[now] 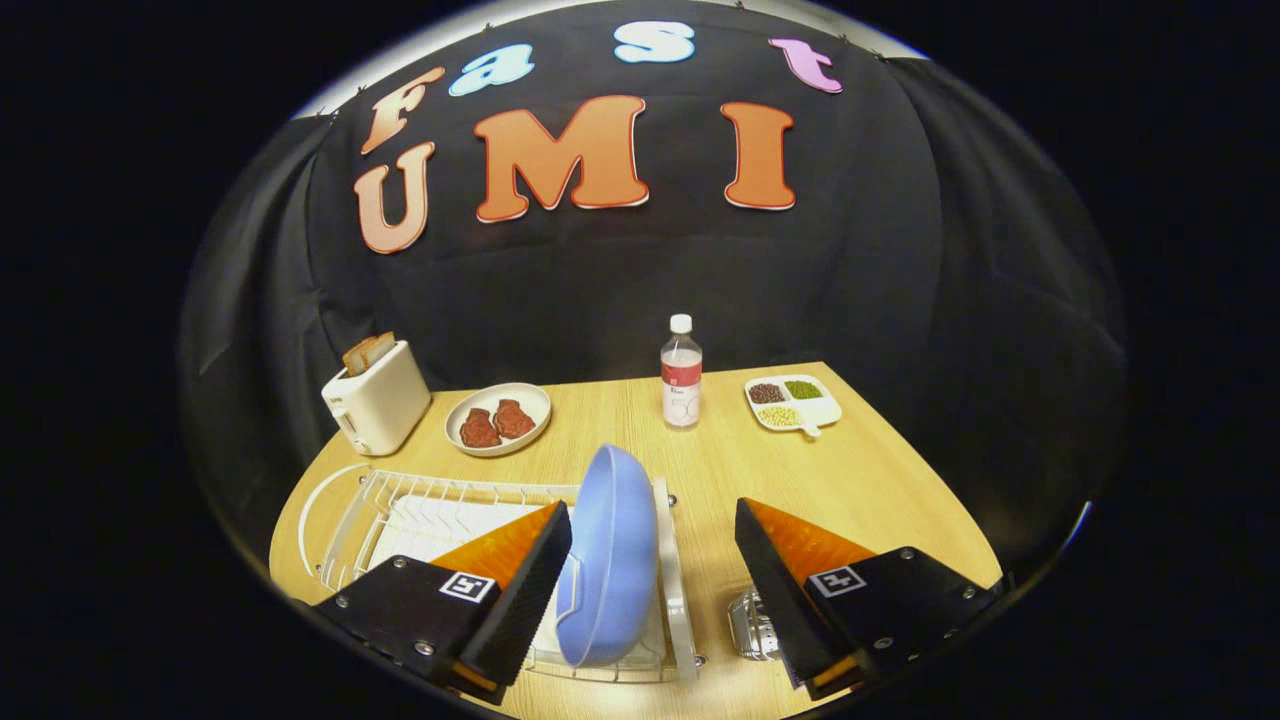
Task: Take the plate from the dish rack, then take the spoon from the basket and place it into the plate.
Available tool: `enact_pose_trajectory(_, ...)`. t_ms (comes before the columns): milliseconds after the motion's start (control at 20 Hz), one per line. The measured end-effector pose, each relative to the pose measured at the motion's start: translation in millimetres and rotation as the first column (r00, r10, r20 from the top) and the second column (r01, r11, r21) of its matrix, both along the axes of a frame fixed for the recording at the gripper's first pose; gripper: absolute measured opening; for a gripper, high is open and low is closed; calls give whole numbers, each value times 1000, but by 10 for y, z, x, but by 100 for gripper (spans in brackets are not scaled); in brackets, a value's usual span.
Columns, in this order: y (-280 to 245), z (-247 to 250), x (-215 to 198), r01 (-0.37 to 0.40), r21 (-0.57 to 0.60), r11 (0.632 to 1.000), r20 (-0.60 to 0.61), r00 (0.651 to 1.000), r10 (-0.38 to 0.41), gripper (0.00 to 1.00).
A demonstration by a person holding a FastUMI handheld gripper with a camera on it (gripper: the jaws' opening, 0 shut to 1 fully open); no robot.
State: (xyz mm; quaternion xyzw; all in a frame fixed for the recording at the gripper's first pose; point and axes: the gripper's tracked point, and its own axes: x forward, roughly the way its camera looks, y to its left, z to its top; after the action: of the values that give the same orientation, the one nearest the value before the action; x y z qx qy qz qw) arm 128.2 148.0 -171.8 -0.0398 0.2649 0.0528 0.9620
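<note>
- Tongs [652, 560] spread wide, holding nothing; both fingers low over the near part of the table [880, 480].
- Blue plate [610, 560] stands on edge in the white wire dish rack [400, 500], at the rack's right end. It sits between the fingers, close against the left finger [520, 580]; well apart from the right finger [790, 580].
- Cannot tell whether the left finger touches the plate.
- Small metal mesh basket [752, 625] just beside the right finger, partly hidden behind it; contents too hidden to tell.
- Beyond the fingers: clear water bottle [681, 372] upright near mid-table.
- Left of the bottle, a round dish [498, 418] with two dark red pieces on it.
- Further left, white toaster [375, 405] with bread slices [368, 352] sticking up from its slots.
- Right of the bottle, a divided white tray [793, 405] holding small heaps of beans, dark, green and pale.
</note>
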Motion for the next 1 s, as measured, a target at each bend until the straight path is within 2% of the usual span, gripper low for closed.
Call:
enact_pose_trajectory(100, 11, -142, 40, 11, -21, 1000, -48, 999, -12, 96)
enact_pose_trajectory(200, 54, -258, 37, 15, -23, 1000, -92, 996, -17, 82)
enact_pose_trajectory(350, 60, -339, 65, 37, -48, 998, -123, 992, -42, 52)
enact_pose_trajectory(400, 59, -363, 64, 50, -54, 997, -124, 991, -56, 45)
enact_pose_trajectory(450, 46, -325, 63, 66, -63, 996, -124, 990, -74, 32)
enact_pose_trajectory(650, 57, -257, 115, 90, -117, 989, -111, 988, -103, 25)
enact_pose_trajectory(900, 135, 39, 167, 67, -259, 963, -35, 996, -78, 24)
enact_pose_trajectory(1000, 122, 174, 156, 77, -276, 958, -5, 997, -81, 24)
